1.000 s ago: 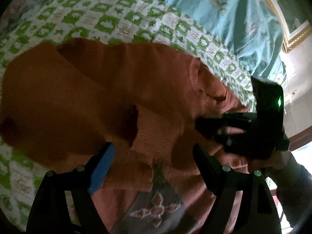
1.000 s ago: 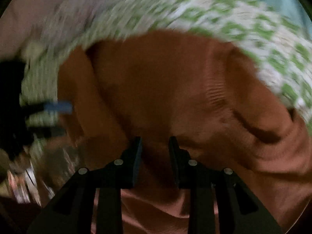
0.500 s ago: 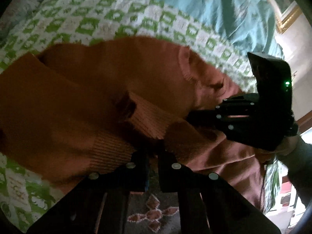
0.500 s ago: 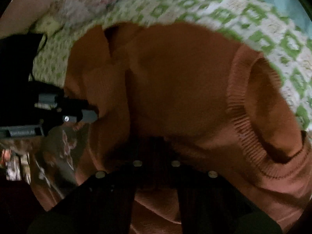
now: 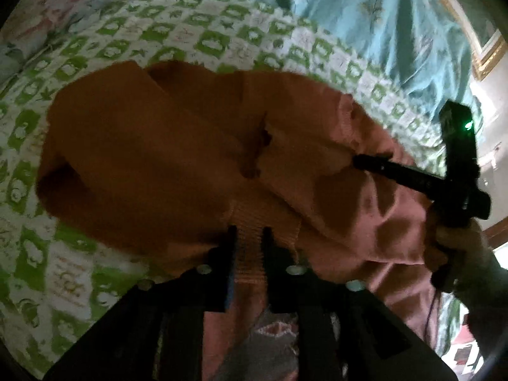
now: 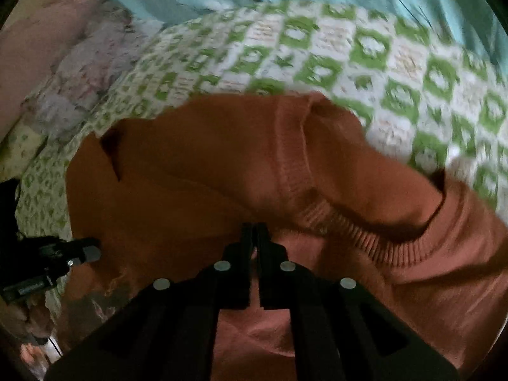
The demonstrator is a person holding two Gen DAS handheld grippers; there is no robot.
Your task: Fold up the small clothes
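Observation:
A small rust-orange knit sweater lies bunched on the green-and-white checked quilt. My left gripper is shut on the sweater's ribbed hem, which fills the gap between the fingers. My right gripper is shut on sweater fabric just below the ribbed neckline. The sweater body spreads ahead of it. The right gripper also shows in the left wrist view, at the sweater's right edge. The left gripper shows at the far left of the right wrist view.
A teal bedspread lies beyond the quilt. A floral pillow sits at the far left. A grey patterned cloth lies under the sweater near the left gripper. A framed picture hangs at the right.
Both grippers closed on the sweater: the left from wide open onto the ribbed hem, the right pinched tight below the neckline. The sweater has shifted and bunched up between them.

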